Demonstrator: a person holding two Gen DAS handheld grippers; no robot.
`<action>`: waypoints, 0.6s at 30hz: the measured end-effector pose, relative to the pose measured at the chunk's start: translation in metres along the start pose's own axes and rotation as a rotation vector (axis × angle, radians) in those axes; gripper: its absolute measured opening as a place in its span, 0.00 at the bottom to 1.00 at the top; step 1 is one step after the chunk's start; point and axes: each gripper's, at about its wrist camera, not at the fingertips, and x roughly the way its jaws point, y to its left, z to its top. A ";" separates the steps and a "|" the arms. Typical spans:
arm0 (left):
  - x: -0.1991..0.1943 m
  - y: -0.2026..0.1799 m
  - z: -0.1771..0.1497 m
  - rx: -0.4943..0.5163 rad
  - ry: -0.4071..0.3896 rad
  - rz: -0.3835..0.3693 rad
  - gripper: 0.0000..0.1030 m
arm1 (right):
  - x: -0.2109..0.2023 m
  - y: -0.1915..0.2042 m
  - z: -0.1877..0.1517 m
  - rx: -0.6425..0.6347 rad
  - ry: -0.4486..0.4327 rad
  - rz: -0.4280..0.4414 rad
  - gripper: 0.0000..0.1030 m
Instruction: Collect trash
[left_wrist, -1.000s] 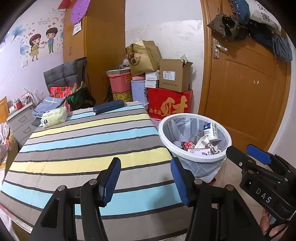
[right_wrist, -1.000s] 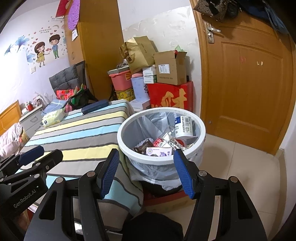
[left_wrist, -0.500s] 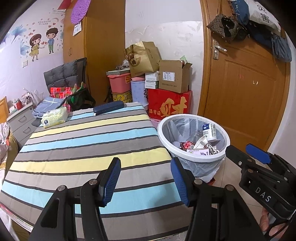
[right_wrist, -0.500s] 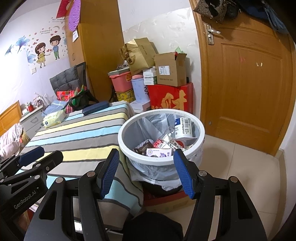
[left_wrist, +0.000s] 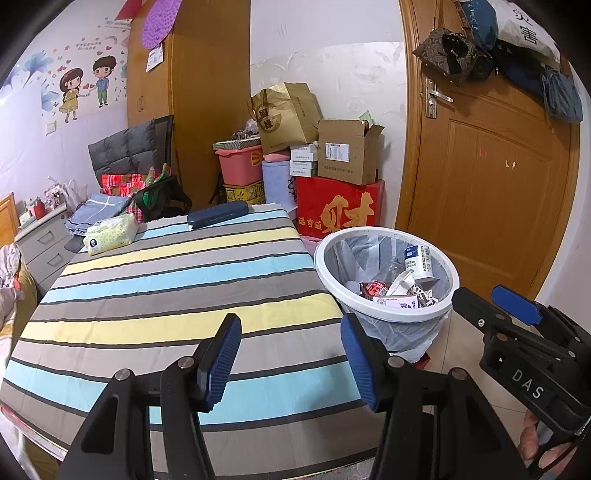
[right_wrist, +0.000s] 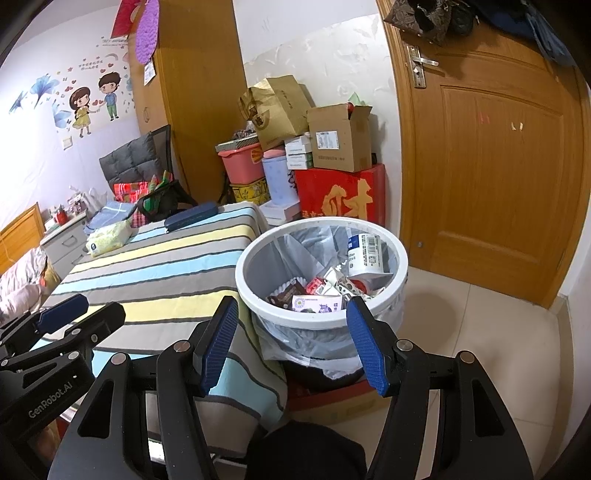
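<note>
Jaws of both grippers stand spread, holding nothing, before the upright trash bin (right_wrist: 321, 321) whose mouth faces up.

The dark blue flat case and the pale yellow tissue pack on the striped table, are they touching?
Apart. In the left wrist view, striped cloth shows between the case and the tissue pack.

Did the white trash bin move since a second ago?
No. The white trash bin sits in the same spot beside the striped table and in front of the red box, just as in the earlier pictures.
</note>
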 end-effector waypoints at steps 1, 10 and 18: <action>0.000 0.000 0.000 0.002 0.001 -0.001 0.54 | 0.000 0.000 0.000 0.001 0.000 -0.002 0.61; 0.000 0.000 0.000 0.003 0.001 0.000 0.54 | 0.000 0.000 0.000 0.002 0.001 0.000 0.61; 0.000 0.001 -0.001 0.002 0.003 0.000 0.54 | 0.001 0.001 -0.001 0.002 0.004 0.001 0.61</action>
